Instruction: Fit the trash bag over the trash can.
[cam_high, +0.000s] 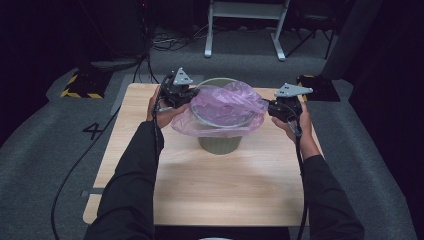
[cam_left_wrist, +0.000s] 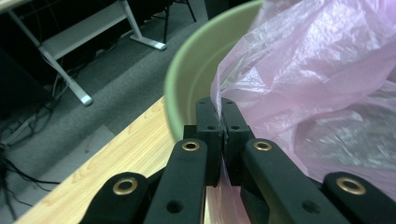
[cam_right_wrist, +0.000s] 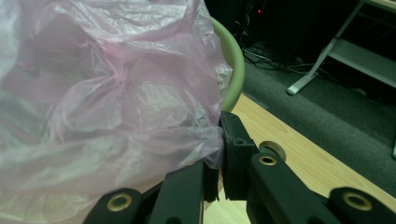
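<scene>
Bin: a green bin (cam_high: 220, 142) stands upright on the counter (cam_high: 210, 190), on its far half and about midway between left and right.
Bag: a thin pink bag (cam_high: 225, 107) sits in the bin's mouth, its crumpled film bulging above the rim and spilling over the near and side edges.
Bag in the left gripper view: the bag (cam_left_wrist: 317, 88) is to the right, with the bin's rim (cam_left_wrist: 187, 79) bare beside it on the left.
Left gripper: the left gripper (cam_high: 186, 95) is at the bin's left rim, held in the left hand (cam_high: 161, 110).
Left jaws: in its own view the left gripper (cam_left_wrist: 221, 106) has its jaws pressed together with a fold of the bag's edge pinched between them; the film runs down through the seam.
Right gripper: the right gripper (cam_high: 272, 107) is at the bin's right side, held in the right hand (cam_high: 300, 125).
Right jaws: in its own view the right gripper (cam_right_wrist: 219, 135) has closed jaws; a corner of the bag (cam_right_wrist: 107, 107) runs into the gap, so it appears clamped, though the film hides the left jaw's tip.
Span: the two grippers are on opposite sides of the bin, well apart, with the bag between them.
Counter: light wood, with a round hole (cam_right_wrist: 273, 148) just beside the right jaws.
Surroundings: grey carpet (cam_high: 45, 135) lies around the counter, and a white frame (cam_high: 245, 25) stands beyond it.
</scene>
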